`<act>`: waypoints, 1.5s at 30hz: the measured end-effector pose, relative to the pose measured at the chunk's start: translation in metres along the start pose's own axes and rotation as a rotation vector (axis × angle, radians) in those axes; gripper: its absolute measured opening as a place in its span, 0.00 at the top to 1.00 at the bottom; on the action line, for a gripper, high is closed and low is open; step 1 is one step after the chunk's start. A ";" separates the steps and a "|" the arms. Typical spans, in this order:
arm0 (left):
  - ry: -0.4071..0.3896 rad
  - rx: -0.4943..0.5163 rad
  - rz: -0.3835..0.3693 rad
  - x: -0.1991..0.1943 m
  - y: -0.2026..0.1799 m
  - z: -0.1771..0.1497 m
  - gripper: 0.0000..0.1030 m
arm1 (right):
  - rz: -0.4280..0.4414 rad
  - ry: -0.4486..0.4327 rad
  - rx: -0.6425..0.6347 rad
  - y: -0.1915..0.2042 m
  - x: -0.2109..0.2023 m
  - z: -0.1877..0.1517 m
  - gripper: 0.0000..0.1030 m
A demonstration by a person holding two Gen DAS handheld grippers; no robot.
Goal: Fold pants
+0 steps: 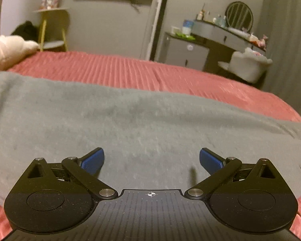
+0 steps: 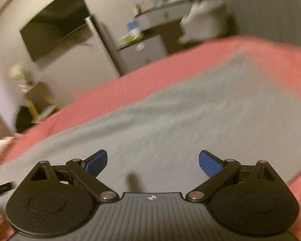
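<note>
Grey pants (image 1: 130, 120) lie spread flat across a red ribbed bedspread (image 1: 130, 70). My left gripper (image 1: 151, 159) hovers just above the grey cloth with its blue pads far apart and nothing between them. In the right wrist view the same grey pants (image 2: 190, 124) stretch away to the upper right over the red bedspread (image 2: 130, 82). My right gripper (image 2: 153, 161) stands open over the cloth, tilted, gripping nothing. A dark piece of the other gripper shows at the left edge of the right wrist view and at the right edge of the left wrist view.
A pale plush toy (image 1: 8, 50) rests at the bed's far left. Beyond the bed are a yellow-legged side table (image 1: 50, 30), a wall-mounted screen (image 2: 56, 22), a grey cabinet (image 1: 182, 52), a vanity desk with round mirror (image 1: 238, 16) and a white chair (image 1: 248, 66).
</note>
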State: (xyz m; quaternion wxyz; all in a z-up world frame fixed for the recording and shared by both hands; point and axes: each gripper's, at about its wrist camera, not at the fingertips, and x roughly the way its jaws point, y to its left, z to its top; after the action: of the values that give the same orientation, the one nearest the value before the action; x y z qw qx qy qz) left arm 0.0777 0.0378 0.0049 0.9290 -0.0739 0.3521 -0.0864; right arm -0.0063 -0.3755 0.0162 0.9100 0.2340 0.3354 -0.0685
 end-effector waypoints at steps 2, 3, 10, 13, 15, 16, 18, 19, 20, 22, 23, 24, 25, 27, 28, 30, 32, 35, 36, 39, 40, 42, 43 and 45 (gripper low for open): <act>0.043 0.031 0.135 0.007 0.004 -0.004 0.00 | -0.046 -0.032 0.015 -0.019 -0.010 -0.003 0.30; 0.041 0.059 0.218 0.009 0.009 -0.007 0.00 | -0.047 -0.048 0.054 -0.029 -0.020 -0.003 0.43; 0.029 -0.187 0.400 -0.005 0.057 0.004 0.00 | -0.262 -0.189 0.408 -0.126 -0.087 0.005 0.51; 0.033 -0.195 0.404 -0.011 0.058 0.004 0.00 | -0.257 -0.217 0.604 -0.159 -0.106 -0.008 0.47; 0.040 -0.177 0.408 -0.012 0.054 0.008 0.00 | -0.185 -0.239 0.682 -0.171 -0.113 -0.022 0.47; 0.042 -0.172 0.410 -0.013 0.052 0.004 0.00 | -0.158 -0.239 0.706 -0.175 -0.114 -0.025 0.47; 0.044 -0.167 0.412 -0.014 0.050 0.003 0.00 | -0.122 -0.243 0.735 -0.185 -0.112 -0.028 0.48; 0.045 -0.168 0.412 -0.014 0.050 0.002 0.00 | -0.107 -0.244 0.745 -0.187 -0.104 -0.023 0.49; 0.045 -0.170 0.413 -0.014 0.051 0.002 0.00 | -0.088 -0.247 0.755 -0.188 -0.098 -0.017 0.49; 0.043 -0.177 0.407 -0.017 0.049 0.001 0.00 | -0.068 -0.249 0.771 -0.189 -0.091 -0.010 0.53; 0.044 -0.181 0.401 -0.017 0.049 0.001 0.00 | -0.074 -0.243 0.778 -0.190 -0.089 -0.009 0.53; 0.045 -0.185 0.394 -0.016 0.049 0.001 0.00 | -0.079 -0.237 0.786 -0.187 -0.092 -0.010 0.53; 0.044 -0.186 0.391 -0.016 0.048 0.001 0.00 | -0.069 -0.241 0.791 -0.191 -0.085 -0.004 0.53; 0.043 -0.186 0.394 -0.015 0.047 0.001 0.00 | -0.051 -0.238 0.794 -0.194 -0.076 0.006 0.52; 0.042 -0.187 0.396 -0.015 0.047 0.001 0.00 | -0.044 -0.239 0.784 -0.192 -0.074 0.009 0.54; 0.040 -0.190 0.397 -0.015 0.047 0.002 0.00 | -0.044 -0.236 0.743 -0.188 -0.072 0.015 0.80; 0.028 -0.205 0.376 -0.018 0.047 0.003 0.00 | -0.062 -0.244 0.686 -0.181 -0.072 0.018 0.85; 0.008 -0.223 0.334 -0.022 0.044 0.004 0.00 | -0.106 -0.221 0.661 -0.176 -0.065 0.020 0.81; 0.006 -0.218 0.322 -0.023 0.042 0.005 0.00 | -0.113 -0.222 0.660 -0.175 -0.064 0.021 0.84; -0.001 -0.181 0.294 -0.025 0.032 0.005 0.00 | -0.145 -0.259 0.546 -0.146 -0.073 0.033 0.89; -0.003 -0.163 0.287 -0.026 0.028 0.005 0.00 | -0.158 -0.269 0.482 -0.131 -0.075 0.040 0.90; -0.006 -0.122 0.267 -0.025 0.019 0.005 0.00 | -0.176 -0.281 0.315 -0.090 -0.077 0.056 0.90; -0.005 -0.105 0.255 -0.025 0.015 0.005 0.00 | -0.166 -0.279 0.218 -0.063 -0.076 0.063 0.90; -0.003 -0.075 0.232 -0.027 0.007 0.004 0.00 | -0.130 -0.270 0.062 -0.016 -0.071 0.070 0.90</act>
State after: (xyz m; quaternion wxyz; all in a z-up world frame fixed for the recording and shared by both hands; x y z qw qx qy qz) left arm 0.0612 0.0508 0.0232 0.9298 -0.0677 0.3600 0.0349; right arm -0.0246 -0.4250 0.1018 0.9329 0.2282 0.2219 -0.1685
